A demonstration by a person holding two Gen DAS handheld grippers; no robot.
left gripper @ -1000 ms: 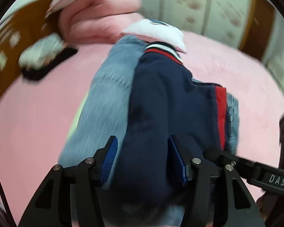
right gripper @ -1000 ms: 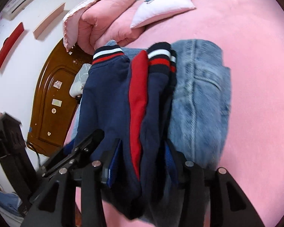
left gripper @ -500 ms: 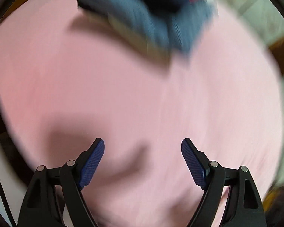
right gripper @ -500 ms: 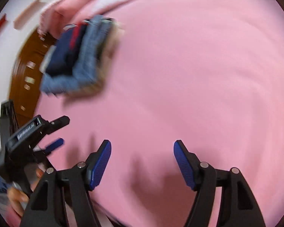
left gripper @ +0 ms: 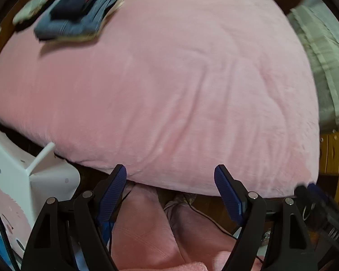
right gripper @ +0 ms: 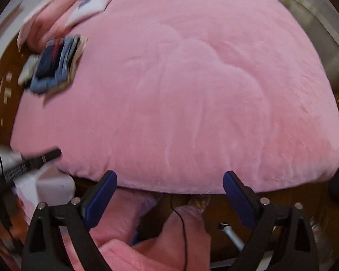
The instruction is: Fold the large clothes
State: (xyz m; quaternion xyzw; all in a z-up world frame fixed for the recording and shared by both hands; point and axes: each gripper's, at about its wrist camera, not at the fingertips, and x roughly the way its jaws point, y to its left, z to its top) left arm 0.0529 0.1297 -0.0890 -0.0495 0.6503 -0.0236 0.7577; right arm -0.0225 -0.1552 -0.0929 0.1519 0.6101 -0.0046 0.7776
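Note:
A stack of folded clothes (left gripper: 76, 13), a navy and red top on blue denim, lies at the far left corner of the pink bed (left gripper: 169, 79). It also shows in the right wrist view (right gripper: 54, 65). My left gripper (left gripper: 170, 180) is open and empty, hanging over the near edge of the bed, far from the stack. My right gripper (right gripper: 169, 185) is open and empty at the same near edge. The left gripper's body shows blurred in the right wrist view (right gripper: 24, 162).
A white plastic piece (left gripper: 22, 169) stands at the lower left beside the bed. Pink trouser legs (left gripper: 169, 232) and a black cable are below the grippers. Pillows (right gripper: 90, 6) lie at the headboard. A grey-green cloth (left gripper: 323, 52) hangs at the right.
Both grippers let go of the folded stack, opened wide and pulled back from it to the near edge of the bed. The stack stays at the far left.

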